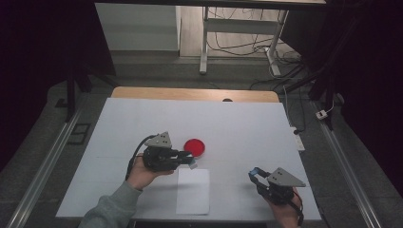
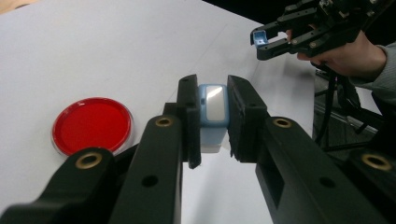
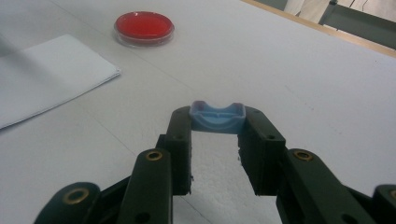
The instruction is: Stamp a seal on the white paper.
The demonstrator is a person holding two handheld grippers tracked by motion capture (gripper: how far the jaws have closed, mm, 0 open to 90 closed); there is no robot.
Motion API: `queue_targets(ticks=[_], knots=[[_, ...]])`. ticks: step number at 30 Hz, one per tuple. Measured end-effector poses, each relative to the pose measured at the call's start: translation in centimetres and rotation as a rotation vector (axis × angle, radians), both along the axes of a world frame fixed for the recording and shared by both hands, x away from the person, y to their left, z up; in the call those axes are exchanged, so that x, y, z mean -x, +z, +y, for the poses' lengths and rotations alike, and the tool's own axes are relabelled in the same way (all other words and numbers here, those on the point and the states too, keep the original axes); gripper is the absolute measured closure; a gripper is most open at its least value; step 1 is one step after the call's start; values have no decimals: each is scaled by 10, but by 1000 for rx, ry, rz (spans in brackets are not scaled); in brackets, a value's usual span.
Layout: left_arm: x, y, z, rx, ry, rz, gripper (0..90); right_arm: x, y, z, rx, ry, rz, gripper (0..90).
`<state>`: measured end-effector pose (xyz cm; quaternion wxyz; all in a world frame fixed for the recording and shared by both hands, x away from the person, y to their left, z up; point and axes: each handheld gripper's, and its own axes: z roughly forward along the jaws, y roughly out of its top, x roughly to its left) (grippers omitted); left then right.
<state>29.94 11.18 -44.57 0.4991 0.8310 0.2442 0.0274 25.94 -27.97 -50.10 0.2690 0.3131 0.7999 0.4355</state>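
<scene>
While level, both hands (image 1: 142, 173) apart.

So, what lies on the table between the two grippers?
In the high view, a white sheet of paper lies between the left gripper and right gripper.

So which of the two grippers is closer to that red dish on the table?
Left. The left gripper sits right beside the red dish, holding a small blue-and-white piece. The right gripper is well off toward the table's near right corner, holding a small blue part.
</scene>
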Motion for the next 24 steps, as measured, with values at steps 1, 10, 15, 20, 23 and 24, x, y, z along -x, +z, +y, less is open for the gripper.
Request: queue_targets(ticks=[1, 10, 15, 20, 23, 24], knots=[[1, 0, 0, -3, -1, 2, 760, 0, 0, 0, 0, 0, 0, 649], [10, -7, 2, -15, -6, 14, 760, 0, 0, 0, 3, 3, -1, 649], [12, -9, 2, -21, -10, 18, 760, 0, 0, 1, 0, 2, -3, 649], [14, -10, 2, -22, -12, 20, 760, 0, 0, 1, 1, 2, -1, 649], [15, -11, 3, -20, -14, 23, 760, 0, 0, 1, 1, 2, -2, 649], [15, -11, 3, -21, -15, 23, 760, 0, 0, 1, 1, 2, -2, 649]])
